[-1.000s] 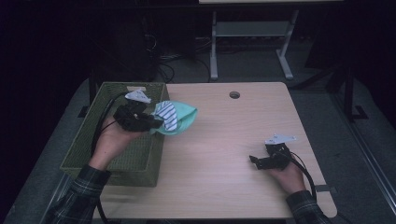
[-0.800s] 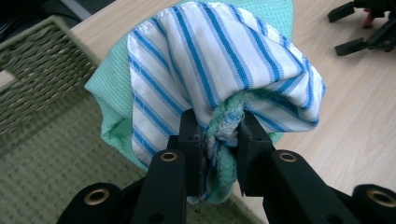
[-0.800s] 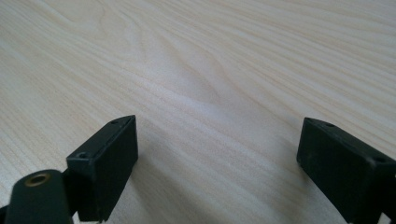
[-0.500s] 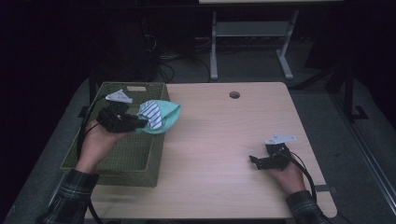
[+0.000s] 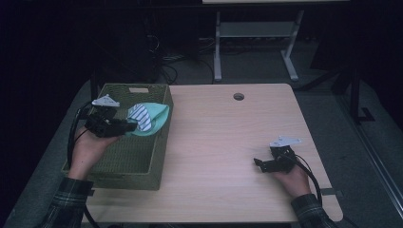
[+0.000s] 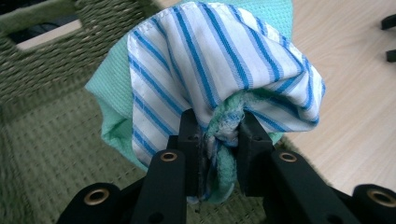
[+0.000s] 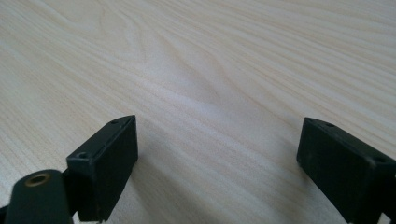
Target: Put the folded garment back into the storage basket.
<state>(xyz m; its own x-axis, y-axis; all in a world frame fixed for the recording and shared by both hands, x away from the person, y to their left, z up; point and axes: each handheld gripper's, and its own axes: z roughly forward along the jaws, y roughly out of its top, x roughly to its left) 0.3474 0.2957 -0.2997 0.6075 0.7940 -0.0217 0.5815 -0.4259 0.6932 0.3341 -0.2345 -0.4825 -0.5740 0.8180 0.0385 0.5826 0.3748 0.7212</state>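
Your left gripper [image 5: 127,125] is clamped on the bundled cloths [image 6: 219,79], held over the basket [image 5: 142,164] near its right rim. Pick-up looks done; lowering and release remain. Your right gripper [image 5: 260,164] rests wide open, empty, on the table [image 5: 228,142].

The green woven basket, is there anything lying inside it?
Looks empty: the green woven basket shows bare floor; the bunched striped-and-mint cloth hangs above it in the left gripper.

cloth: white woven cloth [image 6: 210,60] showing blue stripes
towel: mint-green waffle-textured towel [image 5: 159,116] showing plain
basket: olive-green woven rectangular basket [image 5: 142,161]
table: pale wood-grain tabletop [image 5: 228,142]
jaws: showing black
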